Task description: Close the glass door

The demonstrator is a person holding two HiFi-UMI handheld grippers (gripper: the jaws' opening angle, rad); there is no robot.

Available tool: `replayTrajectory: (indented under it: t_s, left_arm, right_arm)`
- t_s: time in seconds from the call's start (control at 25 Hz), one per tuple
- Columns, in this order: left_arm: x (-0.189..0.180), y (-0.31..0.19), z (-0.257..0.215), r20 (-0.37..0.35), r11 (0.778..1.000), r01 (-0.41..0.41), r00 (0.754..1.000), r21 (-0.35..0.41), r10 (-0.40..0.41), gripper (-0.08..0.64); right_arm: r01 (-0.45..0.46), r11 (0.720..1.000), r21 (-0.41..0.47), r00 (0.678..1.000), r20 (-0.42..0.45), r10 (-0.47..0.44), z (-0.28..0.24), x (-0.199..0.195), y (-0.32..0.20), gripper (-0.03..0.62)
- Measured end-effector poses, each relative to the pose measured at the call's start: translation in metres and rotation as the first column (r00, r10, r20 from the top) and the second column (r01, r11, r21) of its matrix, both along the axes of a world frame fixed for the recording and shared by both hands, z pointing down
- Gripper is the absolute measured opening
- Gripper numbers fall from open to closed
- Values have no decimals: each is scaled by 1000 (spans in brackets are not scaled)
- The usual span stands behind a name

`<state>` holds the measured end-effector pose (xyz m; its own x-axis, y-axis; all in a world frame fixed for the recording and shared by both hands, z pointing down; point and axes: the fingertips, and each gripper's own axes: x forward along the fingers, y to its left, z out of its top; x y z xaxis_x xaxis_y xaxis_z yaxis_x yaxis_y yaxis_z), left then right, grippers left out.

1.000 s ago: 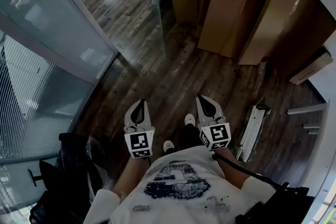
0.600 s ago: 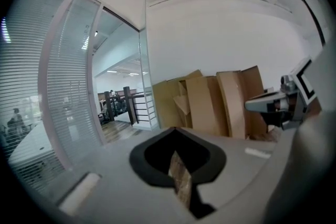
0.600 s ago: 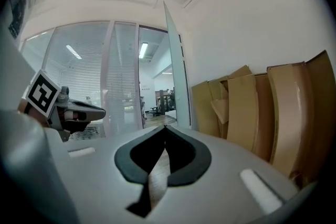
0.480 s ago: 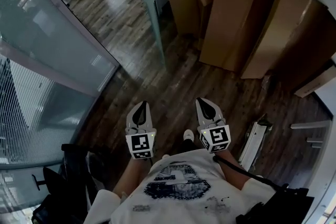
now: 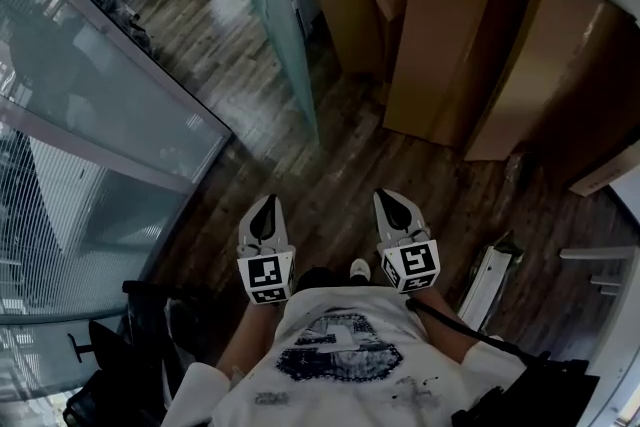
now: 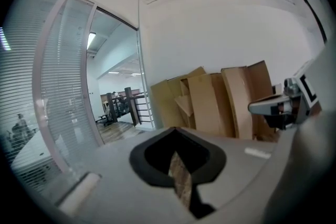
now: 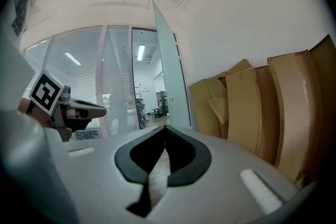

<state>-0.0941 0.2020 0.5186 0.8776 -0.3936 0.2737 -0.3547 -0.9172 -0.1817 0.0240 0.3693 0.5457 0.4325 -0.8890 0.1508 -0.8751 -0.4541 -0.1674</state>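
The glass door (image 5: 268, 25) stands open, swung inward at the top middle of the head view, its lower corner on the wood floor ahead of me. In the left gripper view I see the door edge-on as a thin line (image 6: 139, 60); in the right gripper view it is a frosted panel (image 7: 170, 76). My left gripper (image 5: 265, 211) and right gripper (image 5: 392, 205) are held side by side at waist height, pointing forward, well short of the door. Both are shut with nothing between the jaws, as the left gripper (image 6: 175, 127) and right gripper (image 7: 166, 126) show in their own views.
A curved glass wall (image 5: 90, 115) with blinds runs along the left. Flattened cardboard boxes (image 5: 500, 45) lean on the right wall. A black chair (image 5: 130, 355) sits at lower left. A long white piece (image 5: 490, 280) lies on the floor at right.
The person has walked forward: the door, glass wall and cardboard have come nearer and lower in the head view. Both grippers keep their pose and stay shut.
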Motion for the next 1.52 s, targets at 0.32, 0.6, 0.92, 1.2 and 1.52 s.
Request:
replayTrajectory:
  t_s: [0.32, 0.6, 0.92, 1.2, 1.52]
  left_arm:
    - [23, -10, 5, -6, 1000, 6, 1000, 4, -6, 2]
    - [48, -35, 20, -4, 999, 12, 1000, -37, -12, 3]
    - [82, -80, 11, 23, 1000, 3, 1000, -21, -2, 2]
    - [109, -127, 15, 30, 999, 7, 1000, -45, -6, 2]
    - [132, -183, 19, 8, 997, 44, 999, -68, -44, 2]
  right_arm:
    - [25, 999, -20, 1000, 1, -25, 9, 23, -12, 8]
    - [32, 999, -35, 999, 10, -31, 12, 49, -33, 8]
    - [40, 998, -44, 999, 23, -39, 11, 86, -82, 8]
    - [45, 997, -57, 998, 39, -43, 14, 111, -132, 8]
    - [105, 992, -74, 994, 17, -104, 10, 136, -207, 8]
